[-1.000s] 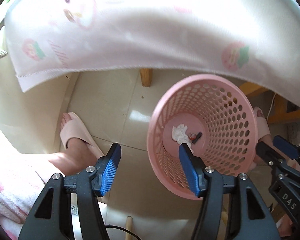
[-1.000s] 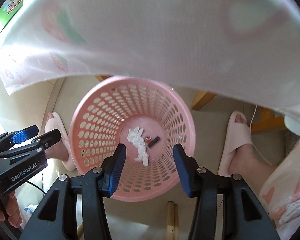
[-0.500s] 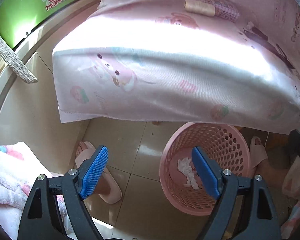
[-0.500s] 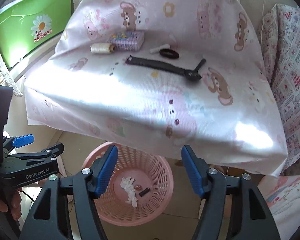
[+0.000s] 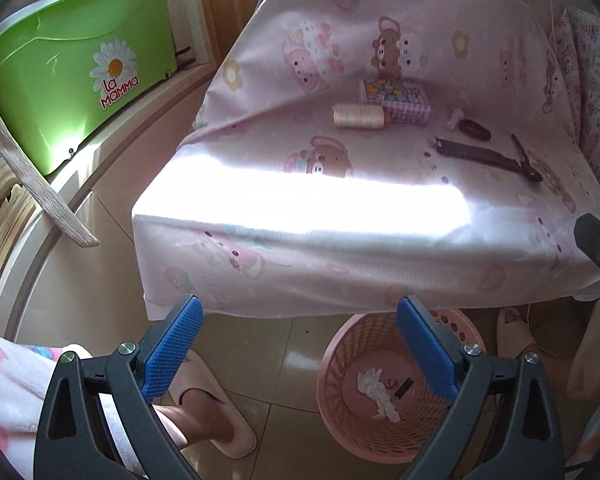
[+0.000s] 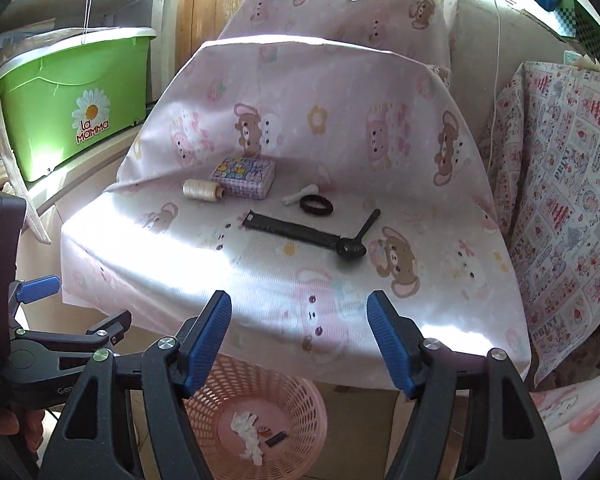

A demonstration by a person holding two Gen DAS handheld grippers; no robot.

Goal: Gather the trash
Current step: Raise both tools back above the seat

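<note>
A pink perforated basket point(image 5: 340, 412) point(image 6: 304, 404) stands on the floor under the front edge of a table draped in pink cartoon cloth point(image 6: 340, 152). It holds crumpled white tissue point(image 5: 378, 390) point(image 6: 246, 434) and small dark scraps point(image 6: 276, 439). On the cloth lie a cream thread spool point(image 6: 199, 190), a patterned box point(image 6: 244, 178), a white peg point(image 6: 300, 196), a black ring point(image 6: 316, 205) and a long black strap point(image 6: 300, 232). My left gripper point(image 5: 298, 344) and right gripper point(image 6: 299, 338) are both open and empty, raised in front of the table edge.
A green tub marked "la mamma" point(image 5: 72, 80) sits on a ledge at the left. A person's slippered feet point(image 5: 216, 400) stand on the tile floor beside the basket. Patterned fabric point(image 6: 572, 184) hangs at the right. The left gripper's body point(image 6: 40, 344) shows at the right view's left edge.
Both grippers have risen and pulled back from over the basket. The tabletop and its items have come into view; the basket now sits low in both views.
</note>
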